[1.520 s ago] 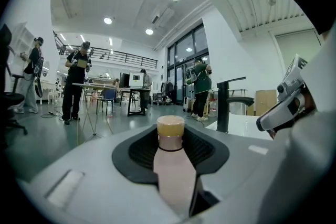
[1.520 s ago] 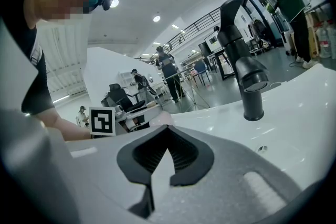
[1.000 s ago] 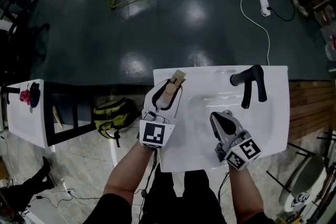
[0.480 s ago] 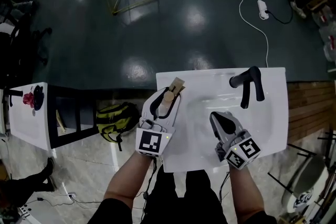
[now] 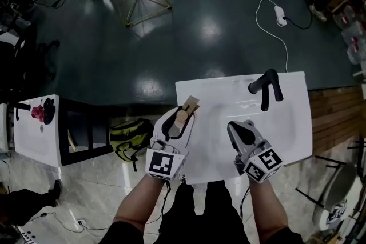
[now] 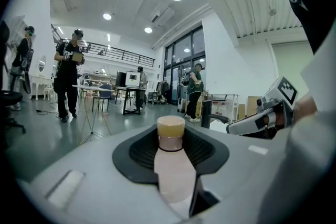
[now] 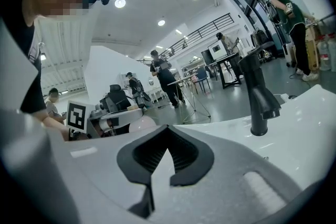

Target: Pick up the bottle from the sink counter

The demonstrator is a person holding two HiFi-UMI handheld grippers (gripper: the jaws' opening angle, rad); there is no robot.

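Two handheld grippers work over a white sink counter [image 5: 297, 94]; the left one carries the bottle.
Left gripper [image 6: 171, 136]: the jaws stand partly apart and are clamped on the bottle [image 6: 172, 170], a pale body lying lengthwise between the black ribbed pads, with its tan cap [image 6: 171, 127] projecting forward past the jaw tips. In the head view this gripper sits at the counter's left edge, partly over the floor beside it; whether the bottle is clear of the counter surface cannot be told. Right gripper [image 7: 167, 147]: the jaws are closed together at the tips with nothing between them, positioned over the basin near the front edge and pointing toward the black faucet [image 5: 264, 87], which stands at the far side. The two grippers are well apart.
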